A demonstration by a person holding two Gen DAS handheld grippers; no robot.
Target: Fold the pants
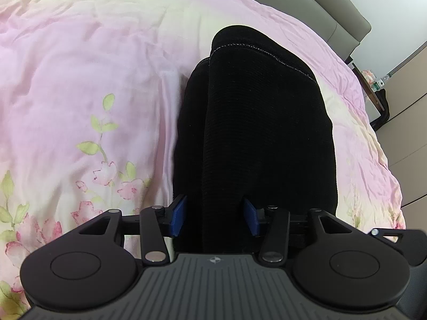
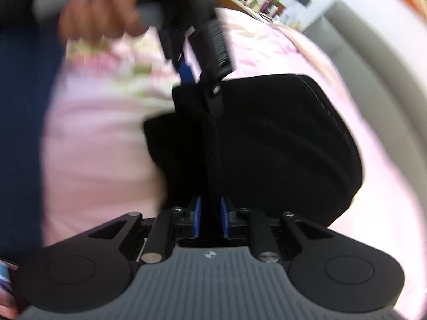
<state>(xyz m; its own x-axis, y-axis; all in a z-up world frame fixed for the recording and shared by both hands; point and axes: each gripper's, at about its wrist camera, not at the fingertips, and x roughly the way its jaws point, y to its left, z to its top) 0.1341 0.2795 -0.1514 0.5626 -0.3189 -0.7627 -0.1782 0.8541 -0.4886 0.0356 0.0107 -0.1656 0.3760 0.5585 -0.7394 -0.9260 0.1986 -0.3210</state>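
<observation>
Left two-finger gripper with blue pads (image 1: 216, 217): spread wide around the near edge of black ribbed knit pants (image 1: 261, 122), grip uncertain. Pants on pink floral quilt (image 1: 80, 80), running toward 12 o'clock. Right two-finger gripper (image 2: 210, 220): pinched on a fabric ridge. Soft, light, floppy; best held at edges and corners.

text: none legible | logo: small pale emblem, no letters, on ribbed grey housing of left gripper (image 1: 216, 217) and of right gripper (image 2: 210, 220) | bottle (image 1: 379, 82) label: green, too small to read
</observation>
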